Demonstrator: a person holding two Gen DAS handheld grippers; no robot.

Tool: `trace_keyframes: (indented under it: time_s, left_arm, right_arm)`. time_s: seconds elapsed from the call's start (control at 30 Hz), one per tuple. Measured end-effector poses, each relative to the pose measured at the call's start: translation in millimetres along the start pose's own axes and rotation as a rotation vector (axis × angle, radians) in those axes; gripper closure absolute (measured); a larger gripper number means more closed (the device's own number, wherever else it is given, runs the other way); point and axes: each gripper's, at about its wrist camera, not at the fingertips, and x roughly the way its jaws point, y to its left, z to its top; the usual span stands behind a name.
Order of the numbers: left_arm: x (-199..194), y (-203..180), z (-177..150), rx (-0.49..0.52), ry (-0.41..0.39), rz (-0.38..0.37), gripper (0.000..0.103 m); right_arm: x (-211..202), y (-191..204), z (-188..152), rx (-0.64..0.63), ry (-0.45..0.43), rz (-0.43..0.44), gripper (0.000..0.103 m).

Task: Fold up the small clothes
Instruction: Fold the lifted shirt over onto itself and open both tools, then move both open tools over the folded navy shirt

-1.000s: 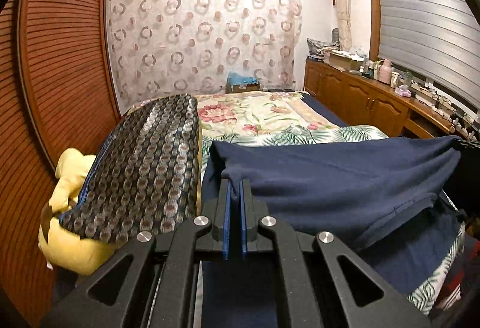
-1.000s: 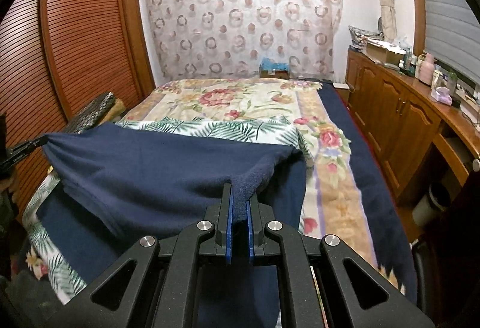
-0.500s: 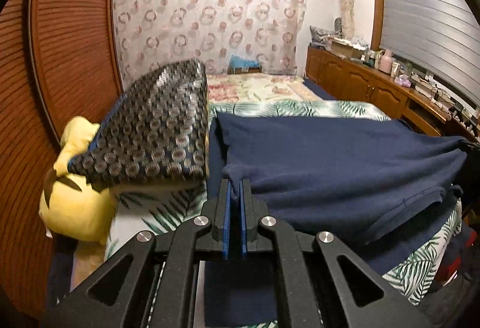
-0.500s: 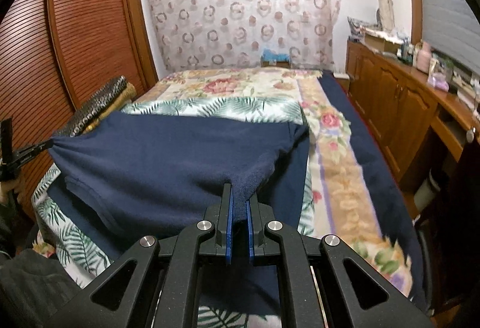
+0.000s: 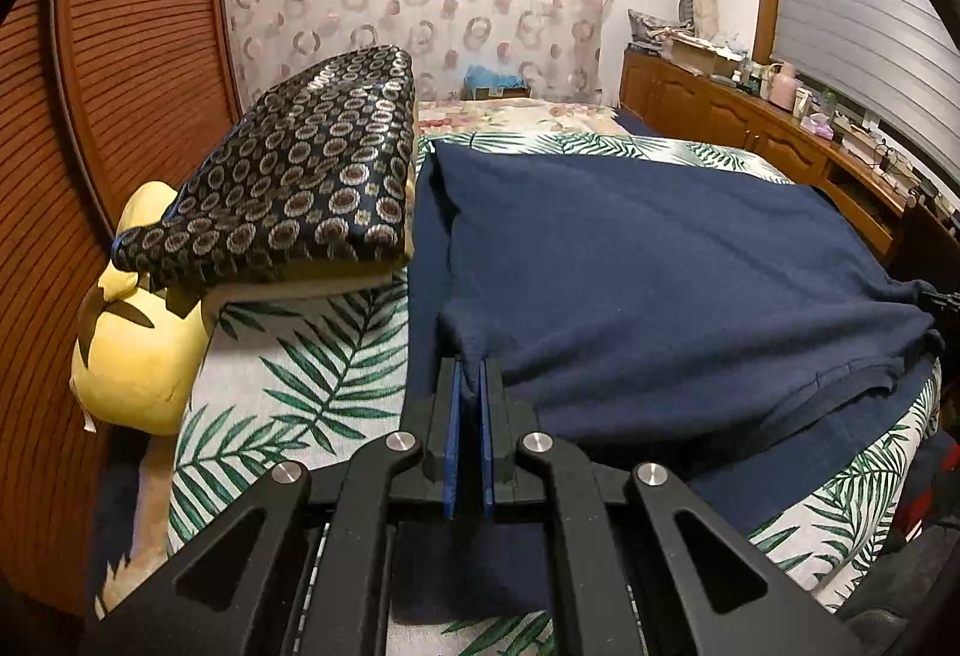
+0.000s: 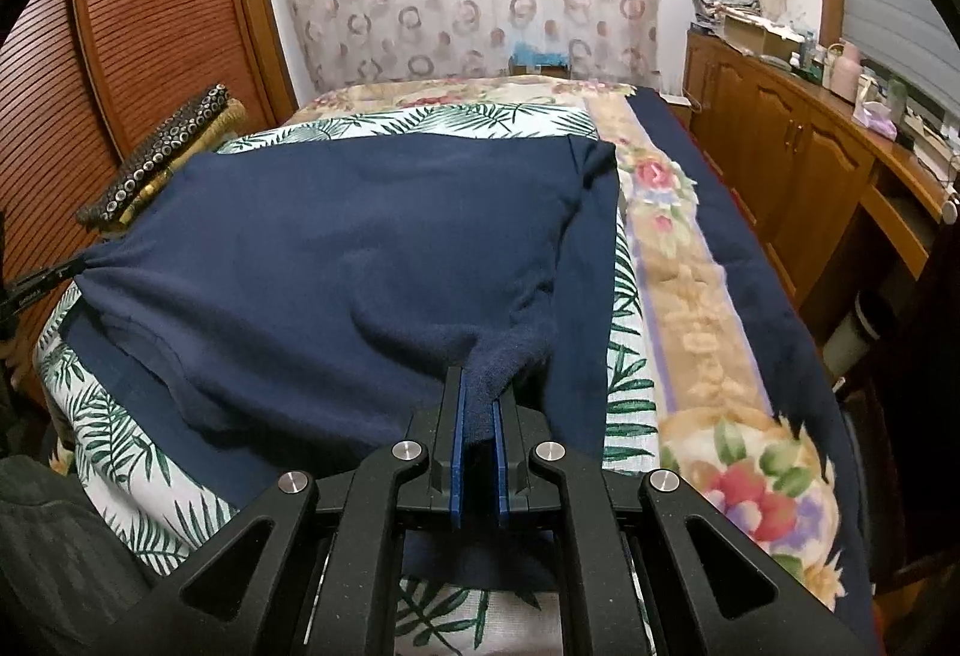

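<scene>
While the navy garment is lying spread over the leaf-print sheet on the bed, the left gripper is pinching its near left corner with jaws pressed together on the cloth, and the right gripper is pinching the near right corner likewise. Beside the garment's left edge, a dark circle-patterned cushion is resting on a yellow pillow. Beyond the garment's right edge, a floral blanket is covering the bed, with a wooden cabinet standing farther right.
</scene>
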Motion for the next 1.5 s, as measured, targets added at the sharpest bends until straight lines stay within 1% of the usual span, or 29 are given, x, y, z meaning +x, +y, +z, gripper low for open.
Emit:
trace_keyframes:
  time_s: [0.23,0.27,0.33,0.37,0.4,0.43,0.47,0.5,0.57,0.6,0.63,0.67,0.77,0.9,1.13,1.2,1.3,1.37,1.5]
  left_arm:
    - [1.9,-0.4,-4.5,-0.002,0.02,-0.005,0.096]
    - [2.2,-0.3,-4.9,-0.003,0.026,-0.005,0.093]
    - [1.9,0.2,-5.7,0.001,0.032,0.007,0.079]
    - [1.0,0.6,-5.4,0.001,0.031,0.008,0.077]
    - [0.3,1.8,-5.5,-0.002,0.028,0.006,0.07]
    - [-0.1,3.1,-5.4,-0.006,0.027,0.004,0.058]
    - [-0.6,4.5,-5.6,-0.012,0.026,-0.002,0.057]
    - [-0.2,5.2,-5.7,-0.013,0.026,-0.008,0.056]
    - [1.3,5.9,-5.7,-0.009,0.035,-0.023,0.047]
    - [2.0,6.8,-5.6,-0.009,0.034,-0.025,0.034]
    - [2.1,7.2,-5.8,-0.009,0.032,-0.028,0.026]
    - [2.4,7.7,-6.2,-0.009,0.032,-0.031,0.025]
    - [6.9,8.4,-8.6,-0.008,0.049,-0.028,0.025]
    - [10.1,10.2,-11.4,-0.014,0.064,-0.012,0.025]
    - [12.4,17.1,-13.6,-0.025,0.074,-0.001,0.025]
    - [12.7,18.4,-13.6,-0.025,0.076,-0.002,0.025]
    - [12.3,17.8,-13.1,-0.019,0.077,-0.004,0.025]
    - [12.1,17.1,-12.6,-0.017,0.075,-0.007,0.025]
    - [13.7,16.3,-11.3,-0.019,0.076,-0.01,0.025]
  right_arm:
    - [-8.5,6.9,-0.5,-0.02,-0.021,-0.01,0.096]
    - [-11.1,7.9,-3.6,-0.025,-0.026,-0.012,0.092]
    - [-17.5,11.2,0.1,-0.036,-0.05,-0.028,0.091]
    - [-21.2,13.4,1.0,-0.042,-0.06,-0.033,0.089]
    - [-24.0,15.7,3.1,-0.049,-0.068,-0.039,0.085]
    - [-26.3,18.3,4.0,-0.061,-0.077,-0.05,0.082]
    - [-28.6,21.6,6.0,-0.075,-0.087,-0.064,0.075]
    - [-30.4,25.0,7.2,-0.084,-0.096,-0.071,0.064]
    - [-31.7,29.5,9.1,-0.091,-0.109,-0.062,0.053]
    - [-31.5,32.8,9.7,-0.092,-0.113,-0.053,0.048]
    - [-29.9,34.7,9.1,-0.096,-0.116,-0.049,0.046]
    - [-28.1,39.4,9.5,-0.102,-0.12,-0.053,0.044]
    - [-16.5,45.9,4.7,-0.12,-0.117,-0.048,0.044]
    - [10.0,54.6,1.8,-0.144,-0.084,0.007,0.044]
    - [52.8,71.1,2.1,-0.151,-0.034,0.057,0.044]
    - [56.7,74.5,2.3,-0.154,-0.035,0.061,0.044]
    - [61.1,81.5,5.1,-0.154,-0.041,0.09,0.044]
    - [63.2,75.6,7.0,-0.156,-0.035,0.121,0.044]
    - [64.1,75.2,3.8,-0.172,-0.026,0.145,0.044]
